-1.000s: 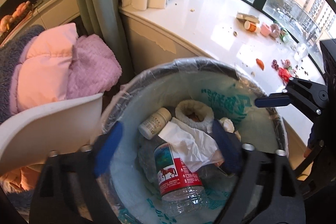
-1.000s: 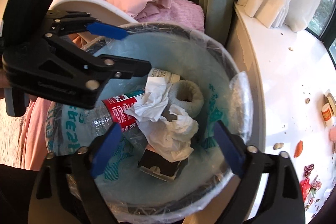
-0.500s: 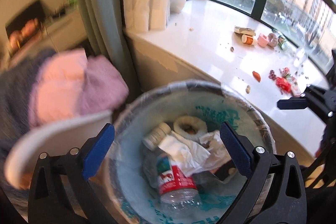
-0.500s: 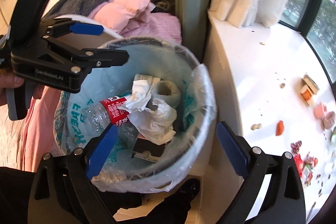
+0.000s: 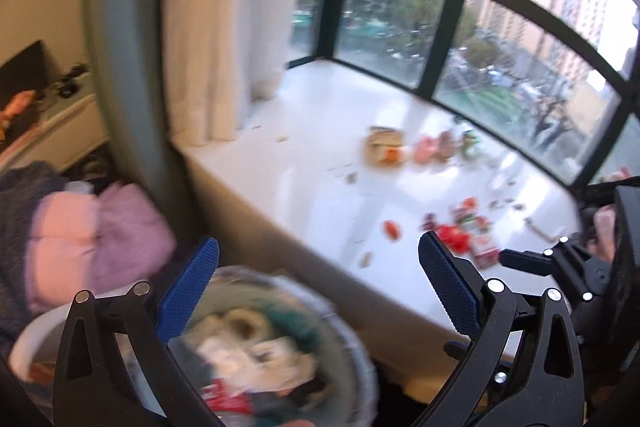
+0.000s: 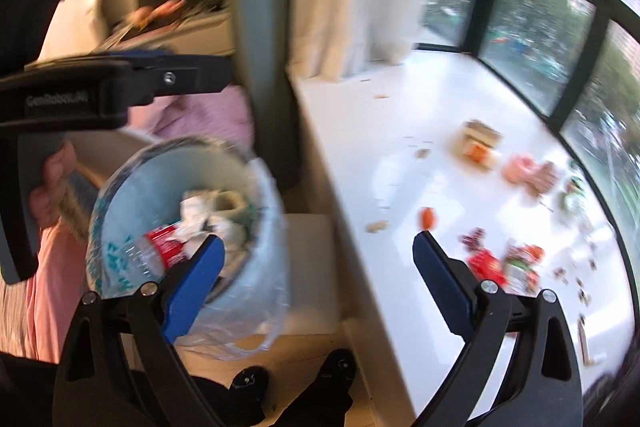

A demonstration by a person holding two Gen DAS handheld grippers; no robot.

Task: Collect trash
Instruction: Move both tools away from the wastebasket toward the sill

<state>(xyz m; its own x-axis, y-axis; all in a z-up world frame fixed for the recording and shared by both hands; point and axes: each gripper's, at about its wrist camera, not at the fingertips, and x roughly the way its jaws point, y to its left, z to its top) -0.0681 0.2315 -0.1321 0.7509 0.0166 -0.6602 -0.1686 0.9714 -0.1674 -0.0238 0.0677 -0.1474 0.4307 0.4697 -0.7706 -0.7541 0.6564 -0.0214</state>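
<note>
The lined trash bin (image 6: 256, 187) stands on the floor beside the sill, holding crumpled tissue (image 6: 196, 207), a red-labelled bottle (image 6: 160, 247) and other waste. In the left wrist view the bin (image 5: 352, 339) is blurred at the bottom. Loose litter lies on the white windowsill (image 6: 360, 147): red wrappers (image 6: 486, 263), an orange scrap (image 6: 427, 218), a small box (image 6: 478, 143) and pink pieces (image 6: 528, 167). My right gripper (image 6: 318, 279) is open and empty, between bin and sill. My left gripper (image 5: 318, 287) is open and empty above the bin's far rim, with the red wrappers (image 5: 460, 239) beyond it.
Curtains (image 5: 224, 27) hang at the sill's left end. Pink and purple bedding (image 5: 100, 231) is piled left of the bin on a white chair (image 5: 24, 347). A hand (image 6: 52, 183) holds the left gripper's handle. The right gripper's fingers (image 5: 520, 263) show at the right edge. Window glass bounds the sill's far side.
Both grippers have lifted up out of the bin and tilted toward the windowsill. The bin has slid to the lower left of both views and the litter has come into view.
</note>
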